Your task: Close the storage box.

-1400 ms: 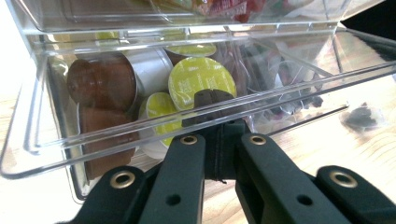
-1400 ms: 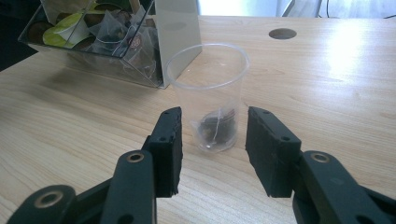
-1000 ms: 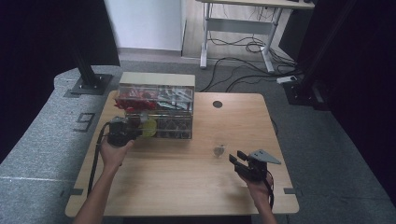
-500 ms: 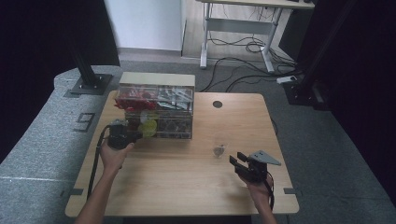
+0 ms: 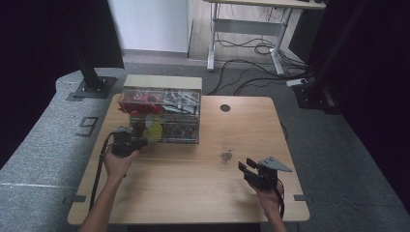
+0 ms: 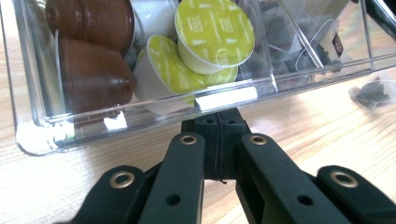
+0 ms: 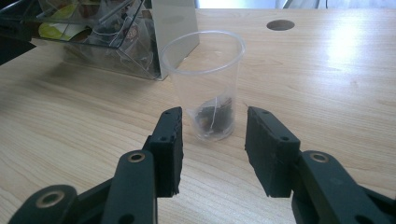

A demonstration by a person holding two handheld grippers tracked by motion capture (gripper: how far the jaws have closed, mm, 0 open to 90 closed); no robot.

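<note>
A clear two-tier organiser [image 5: 162,99] stands at the table's back left. Its lower drawer [image 6: 154,109] holds brown capsules [image 6: 88,74], yellow-green capsules [image 6: 215,32] and tea bags [image 6: 289,42]. My left gripper [image 5: 126,144] is at that drawer's front. Its jaws [image 6: 219,122] are shut, with nothing visible between them, and the tips are right against the drawer's front wall. A clear plastic cup [image 7: 208,74] with a tea bag [image 7: 215,116] at its bottom stands upright mid-table [image 5: 226,155]. My right gripper [image 7: 214,115] is open just short of the cup, pads not touching it.
The wooden table [image 5: 193,193] has a round cable hole [image 5: 225,108] at the back. The person's forearms come in from the near edge. Black stands, a desk frame and floor cables lie beyond the table.
My left gripper has drifted slightly toward the near edge, staying at the drawer front. The right gripper and the cup have not moved.
</note>
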